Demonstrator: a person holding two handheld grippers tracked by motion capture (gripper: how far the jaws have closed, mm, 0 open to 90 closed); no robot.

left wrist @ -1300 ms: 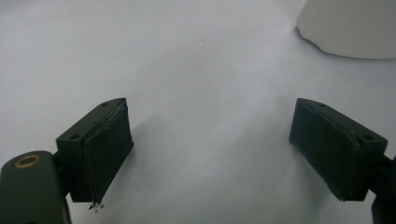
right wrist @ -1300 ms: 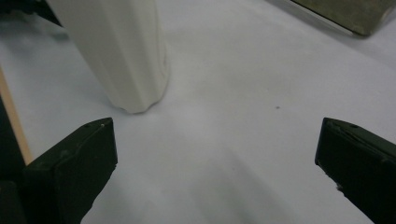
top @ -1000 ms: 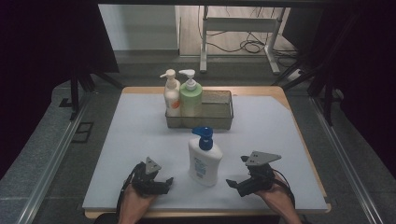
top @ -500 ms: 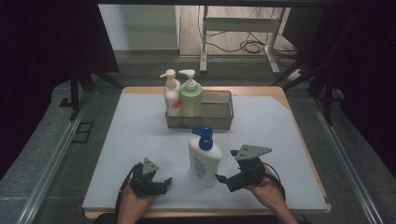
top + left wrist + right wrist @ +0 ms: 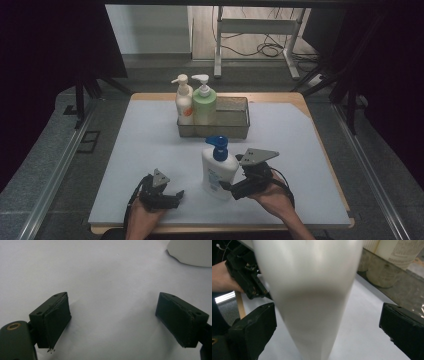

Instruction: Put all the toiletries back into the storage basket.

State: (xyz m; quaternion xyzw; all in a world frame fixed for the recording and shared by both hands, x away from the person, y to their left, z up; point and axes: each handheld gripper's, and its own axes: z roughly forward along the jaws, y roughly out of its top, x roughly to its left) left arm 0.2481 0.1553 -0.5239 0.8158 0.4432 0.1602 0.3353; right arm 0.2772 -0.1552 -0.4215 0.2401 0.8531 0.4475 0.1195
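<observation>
A white lotion bottle (image 5: 218, 172) with a blue pump stands upright on the white mat (image 5: 145, 135), near the front middle. My right gripper (image 5: 231, 189) is open at the bottle's lower right side. In the right gripper view the blurred bottle (image 5: 312, 297) stands between the two spread jaws; the left jaw is close to it and the right one is well off. My left gripper (image 5: 174, 196) rests low on the mat to the bottle's left, open and holding nothing. In the left gripper view its jaws (image 5: 112, 317) are wide apart over bare mat, with the bottle's base (image 5: 192, 252) at the top right corner.
A wire basket (image 5: 235, 120) stands at the back middle and holds a cream pump bottle (image 5: 183, 102) and a green pump bottle (image 5: 204, 106) at its left end. The basket's right half holds nothing. Wooden table edges frame the mat.
My right gripper has moved left towards the white bottle, so its open jaws now stand on either side of the bottle's lower part. The left gripper has barely shifted.
</observation>
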